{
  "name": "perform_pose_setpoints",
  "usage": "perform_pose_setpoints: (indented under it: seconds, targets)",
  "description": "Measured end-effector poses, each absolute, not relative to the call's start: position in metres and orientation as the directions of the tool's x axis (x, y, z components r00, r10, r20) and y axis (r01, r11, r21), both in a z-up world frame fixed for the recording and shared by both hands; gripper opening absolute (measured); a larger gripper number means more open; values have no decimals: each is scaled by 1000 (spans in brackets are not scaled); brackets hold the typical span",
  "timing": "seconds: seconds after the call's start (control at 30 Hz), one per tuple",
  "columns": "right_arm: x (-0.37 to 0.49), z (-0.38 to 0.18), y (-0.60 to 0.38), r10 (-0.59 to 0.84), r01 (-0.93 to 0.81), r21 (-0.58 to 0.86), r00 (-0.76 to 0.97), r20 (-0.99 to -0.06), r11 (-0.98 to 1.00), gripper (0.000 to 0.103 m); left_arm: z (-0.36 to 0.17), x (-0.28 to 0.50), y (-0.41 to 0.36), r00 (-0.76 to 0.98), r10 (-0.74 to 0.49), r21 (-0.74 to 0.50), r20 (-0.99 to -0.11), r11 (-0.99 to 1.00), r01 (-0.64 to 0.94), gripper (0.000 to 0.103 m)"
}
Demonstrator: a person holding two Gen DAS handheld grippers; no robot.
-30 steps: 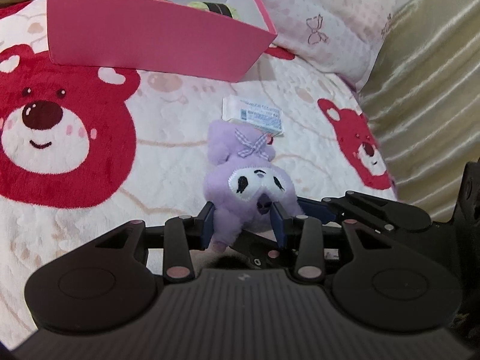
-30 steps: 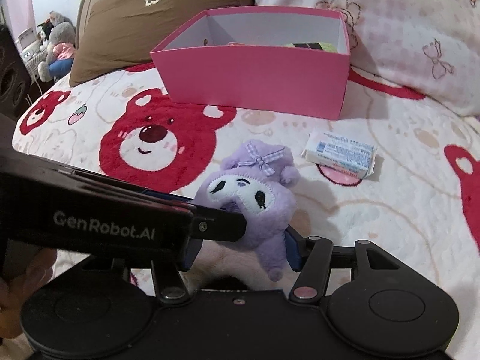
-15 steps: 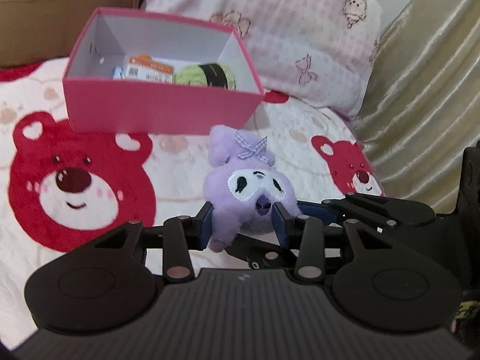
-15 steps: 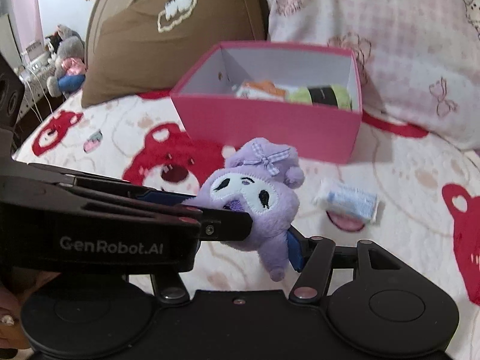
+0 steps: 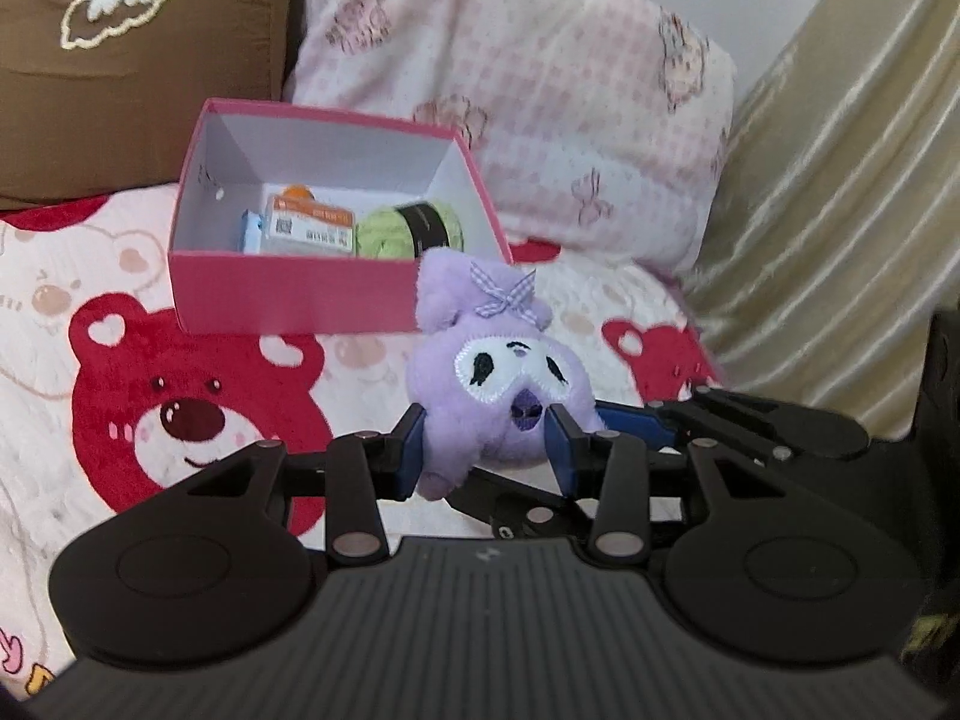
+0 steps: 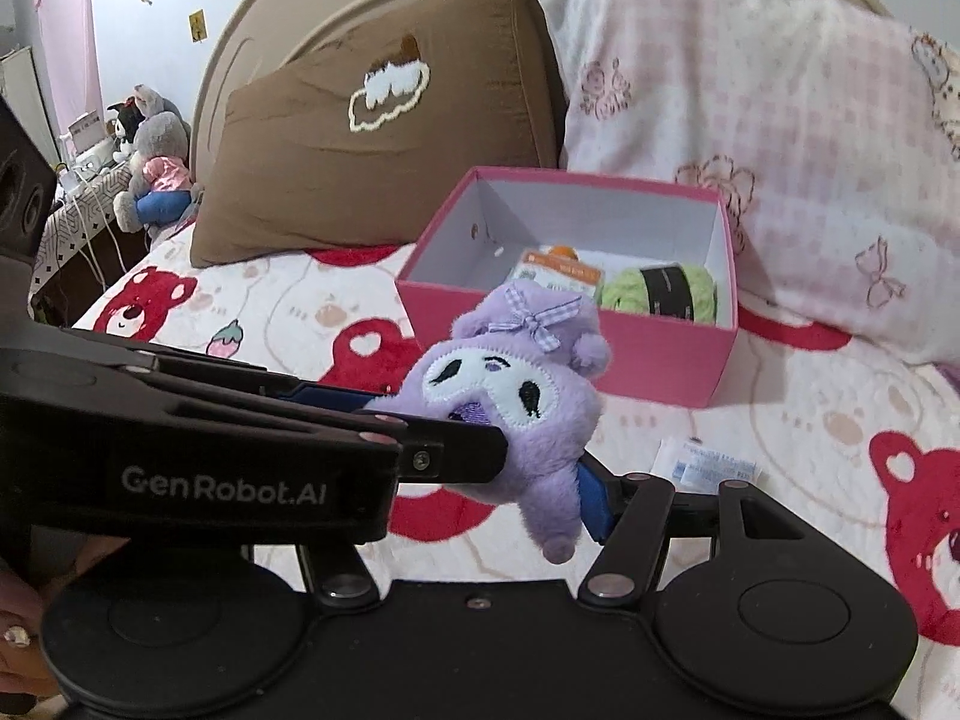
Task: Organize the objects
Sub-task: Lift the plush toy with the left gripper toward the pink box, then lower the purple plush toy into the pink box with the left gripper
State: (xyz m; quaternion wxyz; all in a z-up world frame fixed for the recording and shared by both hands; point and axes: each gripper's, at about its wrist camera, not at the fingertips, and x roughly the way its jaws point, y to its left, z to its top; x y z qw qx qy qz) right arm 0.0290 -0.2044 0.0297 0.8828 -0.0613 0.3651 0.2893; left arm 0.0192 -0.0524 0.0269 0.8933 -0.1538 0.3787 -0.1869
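1. Lettering "GenRobot.AI" reads in white on the black body of the left gripper (image 6: 480,456), which crosses the right wrist view; the labels on the packets in the pink box (image 5: 288,294) are too small to read.
2. Left gripper (image 5: 486,447) clamps the purple plush toy (image 5: 501,387) between its blue pads, off the bedspread (image 5: 78,276).
3. Right gripper (image 6: 534,480) shows one blue pad against the toy's lower side; its other finger is hidden behind the left gripper, so I cannot tell whether it grips. Its jaws have just been opening.
4. Pink box stands open-topped beyond the toy, holding an orange-labelled packet (image 5: 309,231) and a green yarn ball (image 5: 414,234); its left half is bare.
5. Small white-and-blue packet (image 6: 708,465) lies on the bedspread near the right gripper.
6. Brown pillow (image 6: 360,162) and pink checked pillow (image 6: 750,120) close off the box's far side.
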Motion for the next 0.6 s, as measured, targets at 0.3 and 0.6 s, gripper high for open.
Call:
perform_pose_setpoints:
  seconds: [0.3,0.6]
  targets:
    - [25,44,-176,446,-558,24,636,-630,829,67,41,17,-28,688,-431,-415,-584,887,204,39]
    - [37,57,-149,416,-534,-17,677,-608,845,67,50,40,-13,703,-430,-418,-566,885,204,39]
